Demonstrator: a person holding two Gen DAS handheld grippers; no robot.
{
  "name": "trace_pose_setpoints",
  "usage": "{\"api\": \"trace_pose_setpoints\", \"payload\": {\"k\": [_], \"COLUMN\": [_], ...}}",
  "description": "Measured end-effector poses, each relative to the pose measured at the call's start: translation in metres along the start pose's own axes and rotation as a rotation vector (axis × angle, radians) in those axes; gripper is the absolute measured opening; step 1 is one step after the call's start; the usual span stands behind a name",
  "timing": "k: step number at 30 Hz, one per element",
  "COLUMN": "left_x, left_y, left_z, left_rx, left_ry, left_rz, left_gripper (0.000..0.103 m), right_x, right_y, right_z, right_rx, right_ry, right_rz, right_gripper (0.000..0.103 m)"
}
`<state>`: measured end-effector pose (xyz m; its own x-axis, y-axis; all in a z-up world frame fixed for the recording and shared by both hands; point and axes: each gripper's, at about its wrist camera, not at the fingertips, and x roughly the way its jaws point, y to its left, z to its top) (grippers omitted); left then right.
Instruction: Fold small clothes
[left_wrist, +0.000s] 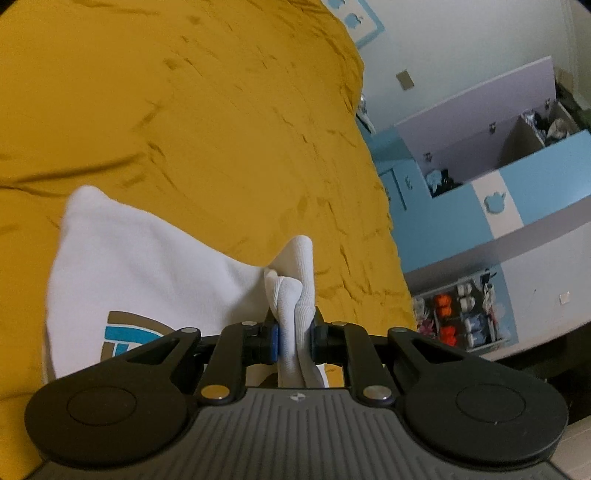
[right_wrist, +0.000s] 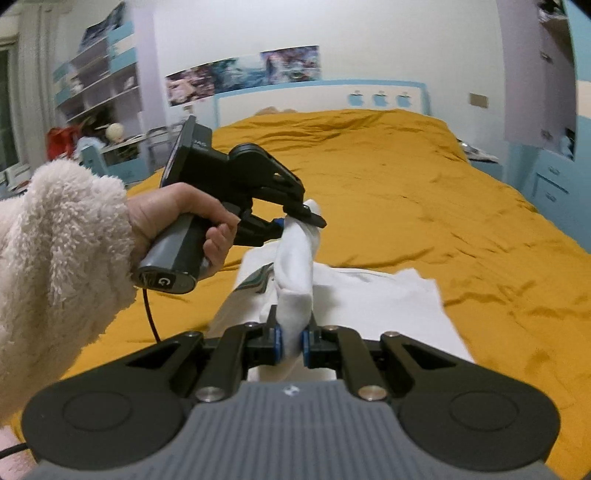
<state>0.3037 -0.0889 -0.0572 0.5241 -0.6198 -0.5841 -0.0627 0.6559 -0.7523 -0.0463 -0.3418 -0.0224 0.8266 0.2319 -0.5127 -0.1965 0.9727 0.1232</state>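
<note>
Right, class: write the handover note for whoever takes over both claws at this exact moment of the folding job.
Left claw: shut on the white garment, pinching a bunched strip, raised above the bed.
Right claw: shut on the same white garment, nearer the camera.
The strip hangs taut between the two claws; the rest, printed logo showing, lies on the yellow bedspread.
Done: both ends gripped and lifted.
Left: lay the strip over, flatten, release. Whether any fold is finished cannot be told.

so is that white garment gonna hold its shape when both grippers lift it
Probably not. The white garment sags between the left gripper and right gripper, so it looks floppy. It bunches in the closed jaws, suggesting thin, light fabric. The rest likely trails on the yellow bedspread.
</note>
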Motion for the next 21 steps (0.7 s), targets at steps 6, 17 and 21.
{"api": "trace_pose_setpoints", "payload": {"k": [6, 17, 21], "left_x": [0.032, 0.079, 0.090], "left_y": [-0.018, -0.046, -0.046], "left_z": [-0.011, -0.024, -0.029], "left_rx": [0.029, 0.102, 0.099], "left_ry": [0.040, 0.104, 0.121], "left_rz": [0.022, 0.073, 0.096], "left_gripper": [0.016, 0.016, 0.016], "right_x": [0.003, 0.024, 0.034], "right_y": [-0.041, -0.101, -0.121], "right_z": [-0.007, -0.020, -0.021], "right_rx": [0.070, 0.217, 0.255], "right_ry": [0.005, 0.036, 0.051], "right_rz": [-0.052, -0.108, -0.109], "right_gripper": [0.004, 0.004, 0.004]}}
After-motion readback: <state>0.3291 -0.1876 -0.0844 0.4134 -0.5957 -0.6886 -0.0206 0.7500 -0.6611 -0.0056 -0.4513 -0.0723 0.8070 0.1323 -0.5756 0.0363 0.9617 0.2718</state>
